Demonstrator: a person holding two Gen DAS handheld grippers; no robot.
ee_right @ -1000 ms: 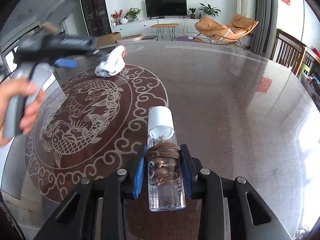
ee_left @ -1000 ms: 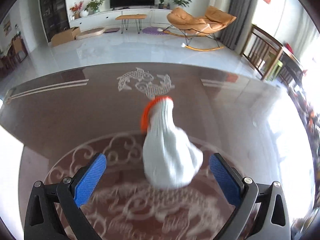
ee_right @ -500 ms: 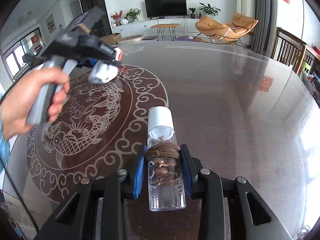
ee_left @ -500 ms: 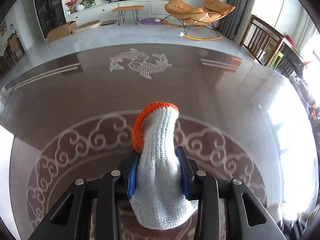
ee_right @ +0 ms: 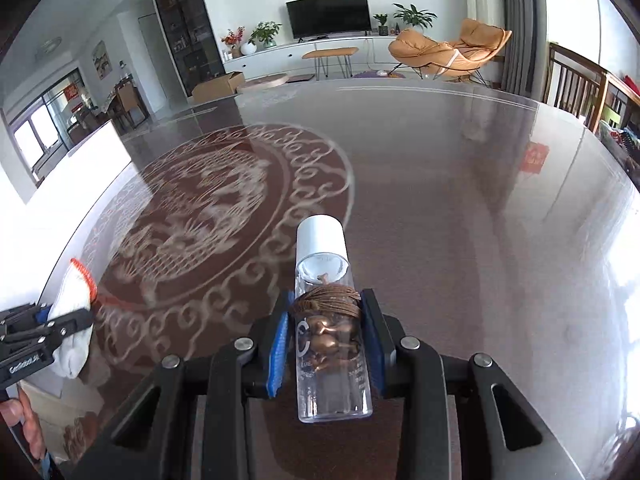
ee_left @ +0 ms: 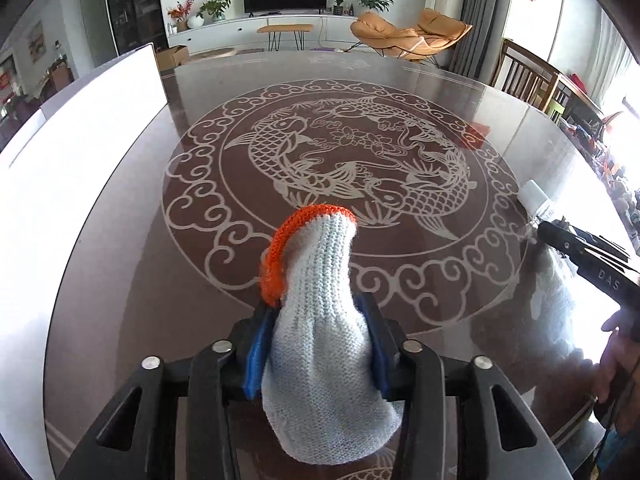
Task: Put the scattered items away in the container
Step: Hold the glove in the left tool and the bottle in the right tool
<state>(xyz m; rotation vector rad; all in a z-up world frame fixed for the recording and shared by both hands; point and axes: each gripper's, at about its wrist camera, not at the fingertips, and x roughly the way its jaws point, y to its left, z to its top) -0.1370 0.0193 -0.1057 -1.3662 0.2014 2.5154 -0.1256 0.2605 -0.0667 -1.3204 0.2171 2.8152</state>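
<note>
A white knit glove (ee_left: 320,320) with an orange cuff sits between the blue pads of my left gripper (ee_left: 316,344), held above the table. The jaws are opening while the pads still press its sides. In the right wrist view the left gripper (ee_right: 40,332) and glove (ee_right: 74,304) hang at the table's left edge, beside the white container (ee_right: 60,184). My right gripper (ee_right: 326,340) is shut on a clear bottle (ee_right: 328,376) with a white cap, brown cord and a bronze piece inside. The left wrist view shows that bottle's cap (ee_left: 534,196) at far right.
The glass table top (ee_left: 360,80) bears a round koi pattern. The white container's wall (ee_left: 80,140) rises along its left side. Wooden chairs (ee_left: 532,80) stand beyond the right rim. A hand (ee_left: 616,360) holds the right gripper's handle (ee_left: 580,256).
The left gripper closed on the glove, lifted it and carried it back across the table to the near left edge by the white container. The right gripper shifted slightly with its bottle.
</note>
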